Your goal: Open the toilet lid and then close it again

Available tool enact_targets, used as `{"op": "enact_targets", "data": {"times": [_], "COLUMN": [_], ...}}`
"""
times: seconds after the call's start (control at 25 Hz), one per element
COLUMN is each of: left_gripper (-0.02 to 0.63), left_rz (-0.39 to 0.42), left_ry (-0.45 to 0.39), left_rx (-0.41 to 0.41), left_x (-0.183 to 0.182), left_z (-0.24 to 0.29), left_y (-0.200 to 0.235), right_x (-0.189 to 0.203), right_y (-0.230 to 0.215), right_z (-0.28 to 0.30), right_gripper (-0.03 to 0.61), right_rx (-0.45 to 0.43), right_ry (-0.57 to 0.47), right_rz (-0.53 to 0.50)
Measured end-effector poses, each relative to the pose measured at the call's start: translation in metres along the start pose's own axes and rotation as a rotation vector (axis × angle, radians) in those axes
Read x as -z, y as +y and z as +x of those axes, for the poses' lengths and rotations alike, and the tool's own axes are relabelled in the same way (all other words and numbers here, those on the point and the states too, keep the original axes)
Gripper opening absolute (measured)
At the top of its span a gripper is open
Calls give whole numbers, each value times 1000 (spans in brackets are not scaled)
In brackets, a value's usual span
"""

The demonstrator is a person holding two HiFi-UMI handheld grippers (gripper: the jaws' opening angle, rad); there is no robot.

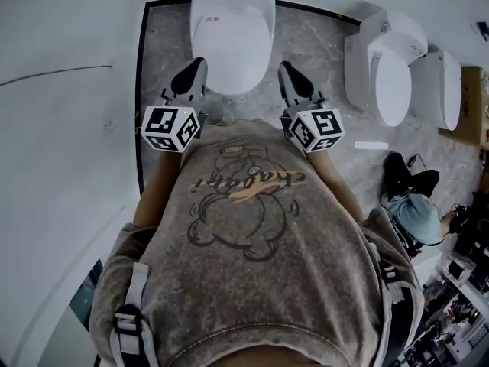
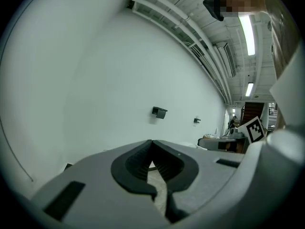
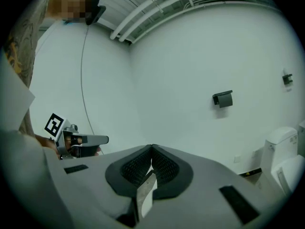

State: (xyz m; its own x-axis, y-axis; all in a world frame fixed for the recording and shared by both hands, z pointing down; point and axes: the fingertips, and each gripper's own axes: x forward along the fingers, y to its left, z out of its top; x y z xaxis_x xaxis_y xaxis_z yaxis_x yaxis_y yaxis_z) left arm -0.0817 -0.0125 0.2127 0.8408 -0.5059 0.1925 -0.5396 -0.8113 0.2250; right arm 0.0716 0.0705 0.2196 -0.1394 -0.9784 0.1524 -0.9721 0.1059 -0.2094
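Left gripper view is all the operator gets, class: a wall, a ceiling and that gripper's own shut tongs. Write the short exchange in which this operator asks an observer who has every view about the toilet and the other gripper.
Operator: I see only wall. Where is the toilet?
Observer: Just ahead and lower down. In the head view the front end of the toilet lies between the left gripper and the right gripper.
Operator: Is its lid up or down?
Observer: Down. The lid lies flat and closed, and neither gripper holds it.
Operator: And the right gripper's tongs?
Observer: Shut, tips together, with nothing between them in the right gripper view.
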Motion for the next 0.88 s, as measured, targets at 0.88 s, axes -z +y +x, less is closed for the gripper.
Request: {"op": "enact_targets", "data": {"times": [0.88], "left_gripper": [9], "left_rz": [-6], "left_ry": [-13], "left_rx": [-35], "left_x": [4], "left_z": [12], "left_y": [5], "right_x": [-6], "right_y": [-15], "right_z": [-3], "right_gripper": [26], "right_rx": [10], "right_ry": [-32], "right_rz": [10]}}
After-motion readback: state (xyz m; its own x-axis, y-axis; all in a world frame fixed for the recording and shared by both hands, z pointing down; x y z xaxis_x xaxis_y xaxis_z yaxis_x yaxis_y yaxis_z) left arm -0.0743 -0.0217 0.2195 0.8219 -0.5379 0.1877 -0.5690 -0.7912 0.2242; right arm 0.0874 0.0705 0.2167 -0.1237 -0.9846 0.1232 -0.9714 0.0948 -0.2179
